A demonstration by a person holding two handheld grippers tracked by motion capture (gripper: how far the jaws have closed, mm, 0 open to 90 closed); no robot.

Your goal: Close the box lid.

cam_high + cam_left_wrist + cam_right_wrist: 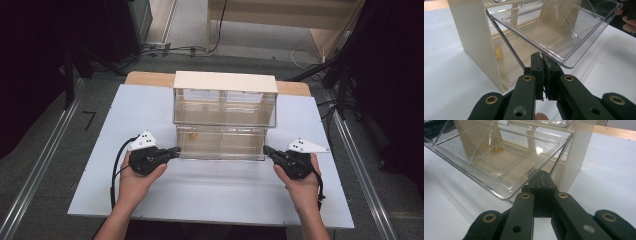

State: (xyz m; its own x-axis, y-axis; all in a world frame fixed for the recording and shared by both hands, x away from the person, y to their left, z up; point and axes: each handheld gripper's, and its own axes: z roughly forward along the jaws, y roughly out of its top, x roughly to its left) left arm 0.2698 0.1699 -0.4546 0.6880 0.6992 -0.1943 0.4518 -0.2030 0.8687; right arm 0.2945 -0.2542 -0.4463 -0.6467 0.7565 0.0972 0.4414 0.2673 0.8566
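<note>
Clear plastic drawer (220, 142), tilted out of the lower slot of the cream cabinet (225, 81) on the white table (210, 195), looks light, stiff and slippery, best held at its rim corners, where left gripper (175, 150) and right gripper (266, 150) pinch it.

We observe the left gripper (544, 65) with its black jaws closed at the near lip of a clear plastic drawer (554, 27) tilted out of a cream-walled cabinet (474, 37), a small yellow object (497, 52) inside, all on a white tabletop (446, 75).
</note>
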